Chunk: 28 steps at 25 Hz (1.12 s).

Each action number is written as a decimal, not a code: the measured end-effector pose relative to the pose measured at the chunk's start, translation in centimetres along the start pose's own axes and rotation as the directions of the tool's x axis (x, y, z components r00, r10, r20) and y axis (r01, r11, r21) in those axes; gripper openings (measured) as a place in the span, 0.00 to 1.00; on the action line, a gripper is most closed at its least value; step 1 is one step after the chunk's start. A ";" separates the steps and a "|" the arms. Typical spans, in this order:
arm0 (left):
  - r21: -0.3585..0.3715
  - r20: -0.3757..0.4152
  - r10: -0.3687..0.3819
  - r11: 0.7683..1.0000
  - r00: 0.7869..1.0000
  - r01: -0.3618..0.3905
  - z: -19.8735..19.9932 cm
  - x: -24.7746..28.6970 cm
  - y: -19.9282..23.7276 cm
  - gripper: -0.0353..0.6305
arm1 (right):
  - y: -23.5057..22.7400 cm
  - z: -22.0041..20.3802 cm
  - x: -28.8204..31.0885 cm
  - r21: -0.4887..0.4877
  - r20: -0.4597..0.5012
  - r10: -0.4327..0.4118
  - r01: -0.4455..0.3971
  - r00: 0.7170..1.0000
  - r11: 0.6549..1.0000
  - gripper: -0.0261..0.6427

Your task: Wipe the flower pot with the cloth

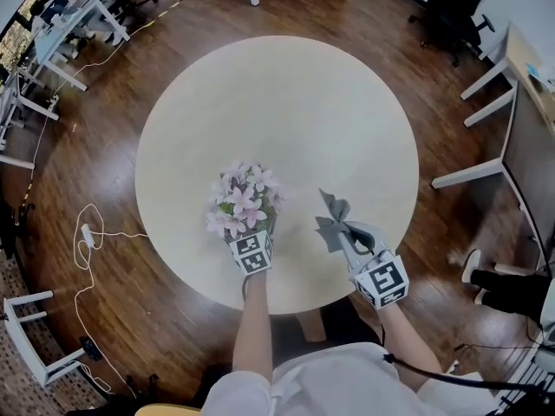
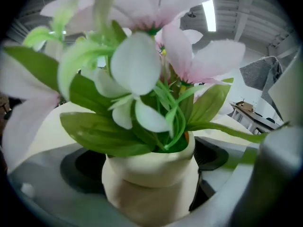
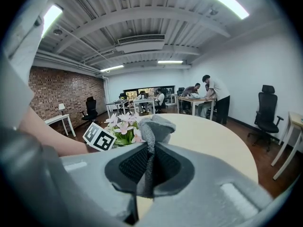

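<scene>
The round table (image 1: 286, 85) fills most of my view from above. Near the table's edge closest to me stands the cream flower pot (image 2: 151, 174), upright, topped with pink flowers (image 1: 244, 199). My left gripper (image 1: 250, 243) reaches in over that same edge, its jaws spread wide on either side of the pot with a gap at each pad, gripping nothing. My right gripper (image 1: 345, 239) hangs over the table's near edge further right, jaws clamped on the grey cloth (image 1: 334, 219), whose loose end sticks up.
</scene>
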<state>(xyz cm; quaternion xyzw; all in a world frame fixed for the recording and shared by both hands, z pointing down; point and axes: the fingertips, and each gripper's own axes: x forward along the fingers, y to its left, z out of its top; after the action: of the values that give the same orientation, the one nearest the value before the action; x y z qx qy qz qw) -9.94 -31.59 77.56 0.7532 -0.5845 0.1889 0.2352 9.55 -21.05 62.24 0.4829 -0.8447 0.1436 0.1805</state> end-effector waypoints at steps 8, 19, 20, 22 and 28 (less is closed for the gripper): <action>0.019 -0.015 -0.041 0.999 0.999 0.041 0.4 0.4 0.2 0.95 | 0.0 -0.9 -1.2 -0.008 -0.019 -0.010 0.010 1.000 1.000 0.05; -0.346 0.140 -0.334 0.866 0.932 0.362 4.6 -2.5 -2.7 0.94 | 0.4 1.2 -0.7 -0.024 0.012 0.025 -0.025 1.000 0.999 0.05; -0.385 0.179 -0.375 0.824 0.910 0.415 5.3 -3.0 -3.1 0.94 | 0.3 1.5 -0.6 -0.020 0.018 0.030 -0.030 0.999 0.999 0.05; -0.437 0.253 -0.454 0.735 0.855 0.519 6.9 -4.5 -4.2 0.94 | 0.1 2.6 -0.7 -0.003 0.043 0.062 -0.062 0.997 0.998 0.05; -0.518 0.354 -0.636 0.476 0.685 0.710 10.3 -10.1 -7.4 0.94 | 4.0 11.1 -1.5 -0.066 0.171 0.371 -0.365 0.913 0.929 0.05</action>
<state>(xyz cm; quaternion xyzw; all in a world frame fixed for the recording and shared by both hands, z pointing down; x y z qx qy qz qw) -5.18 -27.97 62.45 0.8087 -0.2806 -0.1648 0.4901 4.88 -22.56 51.39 0.3232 -0.9356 0.1168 0.0809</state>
